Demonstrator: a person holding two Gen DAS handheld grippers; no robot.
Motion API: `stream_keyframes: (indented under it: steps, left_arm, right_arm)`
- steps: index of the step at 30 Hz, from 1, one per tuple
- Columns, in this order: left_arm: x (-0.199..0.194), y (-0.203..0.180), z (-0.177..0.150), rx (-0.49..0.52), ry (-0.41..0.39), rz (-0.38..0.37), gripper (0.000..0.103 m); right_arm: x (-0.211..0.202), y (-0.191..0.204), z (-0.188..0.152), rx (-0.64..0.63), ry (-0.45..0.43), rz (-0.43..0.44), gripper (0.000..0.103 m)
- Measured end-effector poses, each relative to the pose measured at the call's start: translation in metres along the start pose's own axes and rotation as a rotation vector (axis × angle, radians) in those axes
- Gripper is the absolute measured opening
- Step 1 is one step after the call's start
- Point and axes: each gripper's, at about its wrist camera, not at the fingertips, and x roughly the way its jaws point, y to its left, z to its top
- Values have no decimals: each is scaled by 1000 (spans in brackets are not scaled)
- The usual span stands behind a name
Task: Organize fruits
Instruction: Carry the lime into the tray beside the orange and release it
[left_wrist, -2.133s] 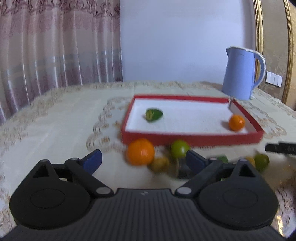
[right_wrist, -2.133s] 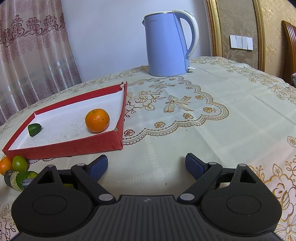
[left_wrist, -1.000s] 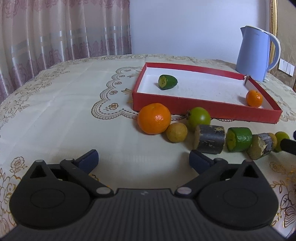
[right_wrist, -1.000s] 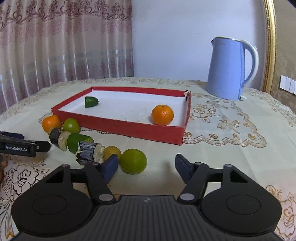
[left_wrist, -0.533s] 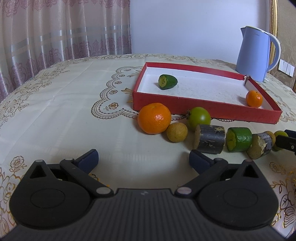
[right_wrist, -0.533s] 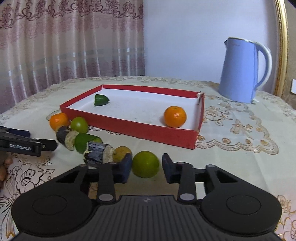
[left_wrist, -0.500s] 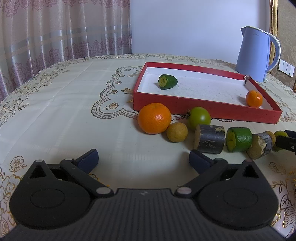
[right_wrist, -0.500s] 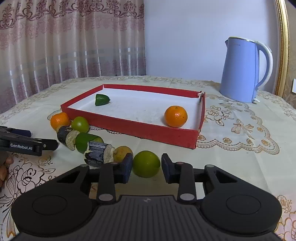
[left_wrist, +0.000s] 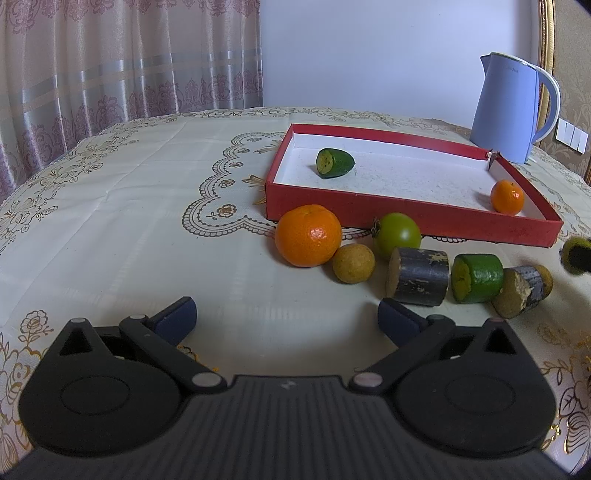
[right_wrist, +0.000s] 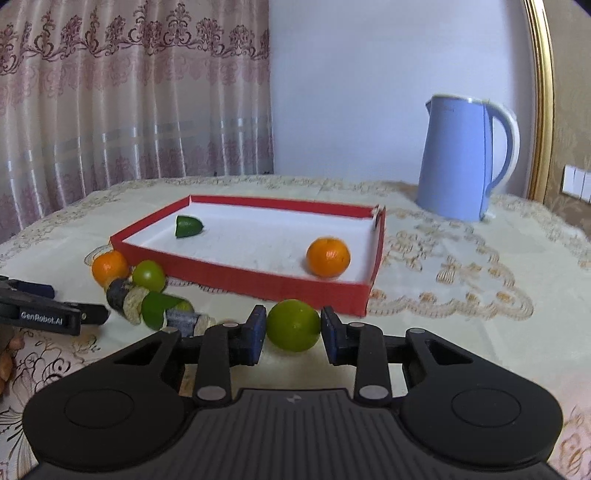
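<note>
The right gripper (right_wrist: 293, 332) clamps the round green lime (right_wrist: 293, 325); the left gripper (left_wrist: 287, 316) stands spread, empty. Its smooth curved skin could squirt free if the squeeze sits off-centre.

We see our right gripper (right_wrist: 293, 332) closed around a round green lime (right_wrist: 293, 325), its two blue pads touching the fruit's sides. Beyond it lies a shallow red cardboard tray with a white floor (right_wrist: 295, 286), holding a cut green fruit piece (right_wrist: 188, 226) at the far left and a small orange tangerine (right_wrist: 328, 257) near the right wall. Left of the tray's near corner, a larger orange (right_wrist: 109, 266), a green round fruit (right_wrist: 149, 275) and dark-skinned cut pieces (right_wrist: 123, 295) cluster on the cream embroidered tablecloth (right_wrist: 461, 280). Our left gripper (right_wrist: 48, 312) reaches in from the left edge. A pale blue electric kettle (right_wrist: 461, 158) stands behind the tray.
</note>
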Motion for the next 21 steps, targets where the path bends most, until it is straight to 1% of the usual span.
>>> stream_keyframes:
  steps: [7,13,18,21]
  left_arm:
    - [0,0,0,0,0,0,103]
    - [0,0,0,0,-1,0,103]
    - [0,0,0,0,-1,0,103]
    - [0,0,0,0,-1,-1,103]
  right_arm:
    - [13,10,24,-61,-43,-14,31]
    - [49,19,54,-100,-61,-36,31]
    - [97,25,69,-125,-15,-79,31]
    - [127,26,73,-117,46,-102,31]
